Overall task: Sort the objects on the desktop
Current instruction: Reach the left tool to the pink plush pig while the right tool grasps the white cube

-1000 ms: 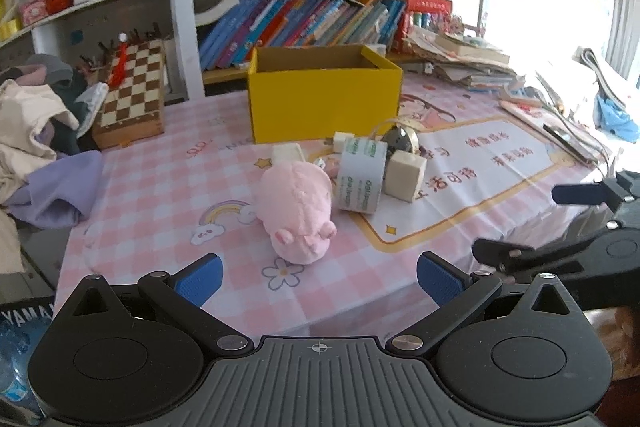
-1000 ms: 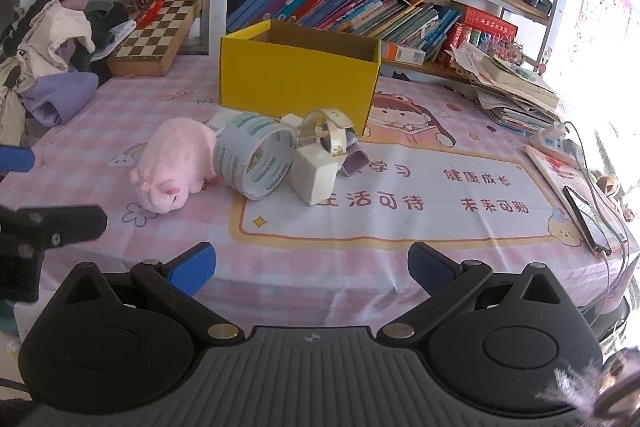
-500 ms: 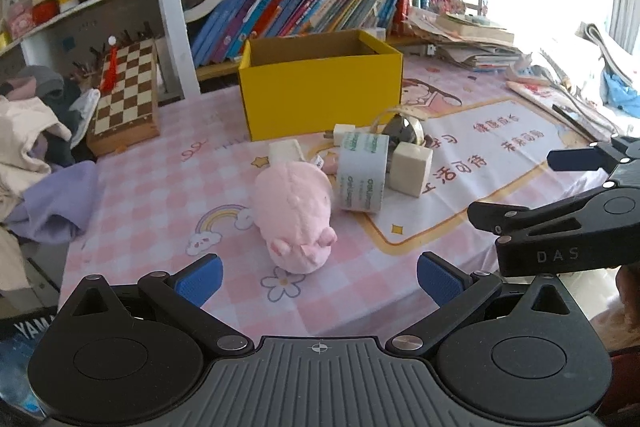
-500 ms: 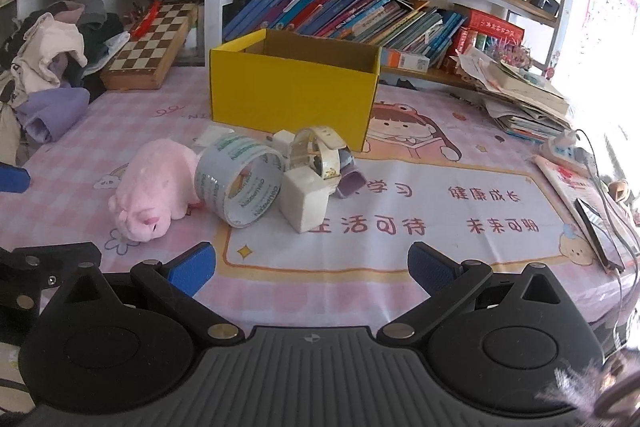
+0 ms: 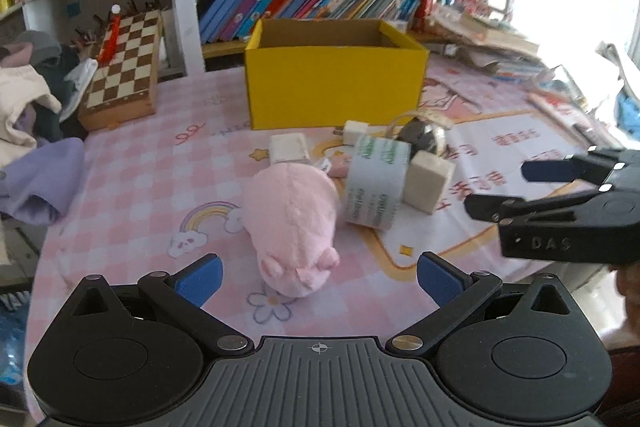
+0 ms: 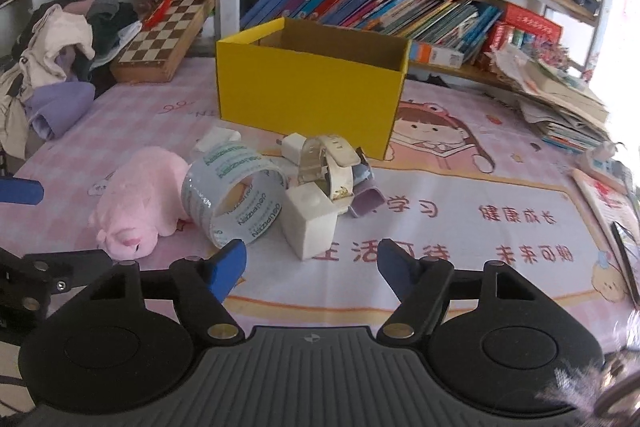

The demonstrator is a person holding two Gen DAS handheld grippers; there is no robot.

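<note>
The left gripper (image 5: 318,277), jaws wide apart and empty, hangs over a pink plush pig (image 5: 290,219) lying beside a clear tape roll (image 5: 376,183) before an open yellow cardboard box (image 5: 334,89).

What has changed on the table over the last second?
Both grippers have come closer to the pile: the left gripper toward the pink plush pig, the right gripper toward the tape roll and white block. The right jaws are closing, empty. Nothing was grabbed; the objects and yellow box stayed put.
</note>
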